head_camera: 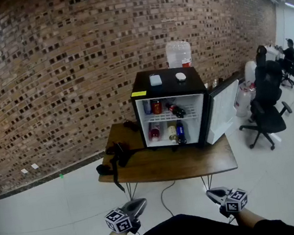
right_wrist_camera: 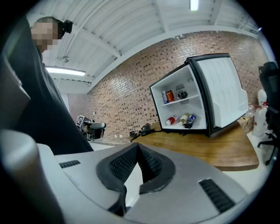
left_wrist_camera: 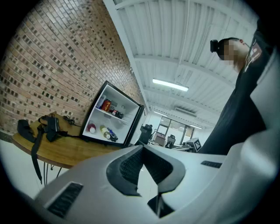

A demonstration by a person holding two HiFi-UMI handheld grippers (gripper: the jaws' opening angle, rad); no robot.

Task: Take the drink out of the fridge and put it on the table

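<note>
A black mini fridge [head_camera: 172,110] stands on a wooden table [head_camera: 165,163], its door [head_camera: 222,109] swung open to the right. The upper shelf holds a blue can [head_camera: 147,107], a red can [head_camera: 157,107] and a dark bottle [head_camera: 176,110] lying down. On the lower shelf are a red-capped bottle [head_camera: 154,133], a yellow bottle [head_camera: 172,133] and a blue bottle [head_camera: 180,132]. My left gripper [head_camera: 142,202] [left_wrist_camera: 143,148] and right gripper [head_camera: 209,192] [right_wrist_camera: 138,146] hang low by my body, well short of the table. Both are shut and hold nothing.
A black strapped device [head_camera: 117,156] lies on the table's left end. Two small objects [head_camera: 155,80] sit on the fridge top, and a water jug [head_camera: 178,53] stands behind it. Office chairs [head_camera: 268,107] and a person [head_camera: 290,54] are off to the right. The brick wall is behind.
</note>
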